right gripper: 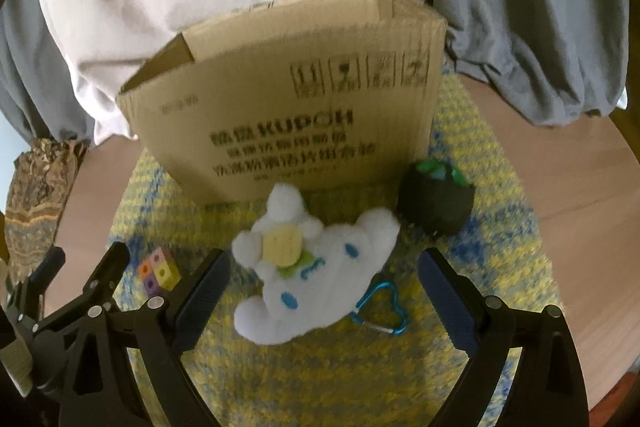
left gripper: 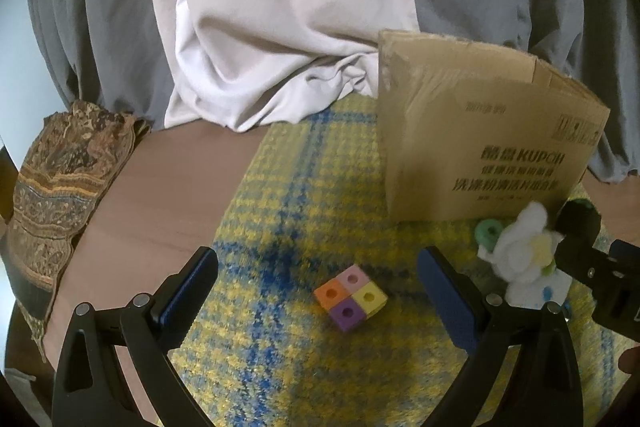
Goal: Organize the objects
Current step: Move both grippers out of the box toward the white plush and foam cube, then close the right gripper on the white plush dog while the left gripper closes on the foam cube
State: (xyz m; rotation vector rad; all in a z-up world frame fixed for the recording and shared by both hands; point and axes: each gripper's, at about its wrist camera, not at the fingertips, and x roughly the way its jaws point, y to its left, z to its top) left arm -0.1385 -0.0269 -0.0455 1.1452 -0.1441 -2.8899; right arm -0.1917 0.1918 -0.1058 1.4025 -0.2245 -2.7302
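Presently, both grippers stand spread wide and hold nothing, each hovering above the yellow-and-blue woven mat [left gripper: 280, 195], which serves as the reference for all positions. Nearest the left wrist camera, the left gripper [left gripper: 318, 269] has its blue-padded fingers [left gripper: 188, 283] set far apart over the mat's near portion; a four-colour block cube [left gripper: 351, 295], orange, pink, yellow and purple with a hole in each top face, lies on the mat between them, touched by neither pad. Nearest the right wrist camera, the right gripper [right gripper: 322, 273] is likewise fully spread, and a white plush toy [right gripper: 316, 267] with blue markings and a yellow patch lies on the mat in the gap between its fingers [right gripper: 448, 299], with no pad pressing on it. A blue heart-shaped carabiner [right gripper: 382, 311] lies on the mat just beside the plush, apparently attached to it. Further in, a dark round object with green on top [right gripper: 436, 199] rests on the mat near its right side. Beyond these, a cardboard box [right gripper: 288, 115] with printed lettering stands upright at the mat's far part, open at the top. Off the mat's left edge, on the brown table [left gripper: 160, 187], a patterned folded cloth [left gripper: 56, 187] hangs over the table rim. Behind the mat, grey and white fabric [left gripper: 280, 27] forms the backdrop.
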